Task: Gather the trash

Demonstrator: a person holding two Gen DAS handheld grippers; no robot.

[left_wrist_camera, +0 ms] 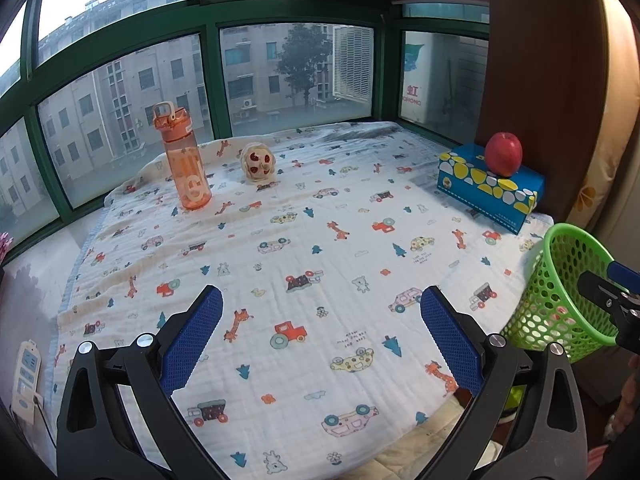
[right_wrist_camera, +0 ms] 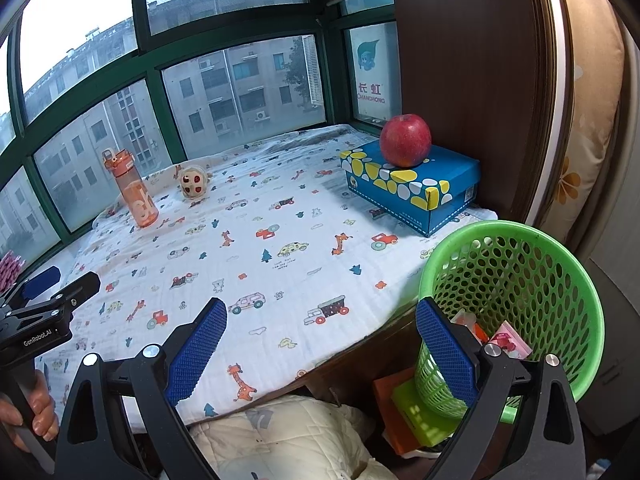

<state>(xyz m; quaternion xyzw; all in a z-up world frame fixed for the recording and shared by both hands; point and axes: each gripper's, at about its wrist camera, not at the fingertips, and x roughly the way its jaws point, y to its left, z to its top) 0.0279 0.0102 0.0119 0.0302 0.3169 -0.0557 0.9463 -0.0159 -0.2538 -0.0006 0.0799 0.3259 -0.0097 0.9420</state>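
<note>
Wrappers (right_wrist_camera: 506, 340), pink and orange, lie inside a green mesh basket (right_wrist_camera: 520, 264) at the near right edge of a window ledge. The right claw (right_wrist_camera: 320, 344) hangs beside the basket, its blue pads spread wide with nothing between them; its right pad sits in front of the basket wall. The left claw (left_wrist_camera: 320, 332) hovers further left over a white cloth (left_wrist_camera: 304, 240) printed with cars and giraffes, also wide open and empty. To the far right, a red apple (right_wrist_camera: 405, 141) rests on top of a blue box (right_wrist_camera: 412, 188). Far left, an orange water bottle (left_wrist_camera: 185, 160) stands upright, with a small round toy (left_wrist_camera: 259, 162) just to its right. Green-framed windows run behind the ledge.
</note>
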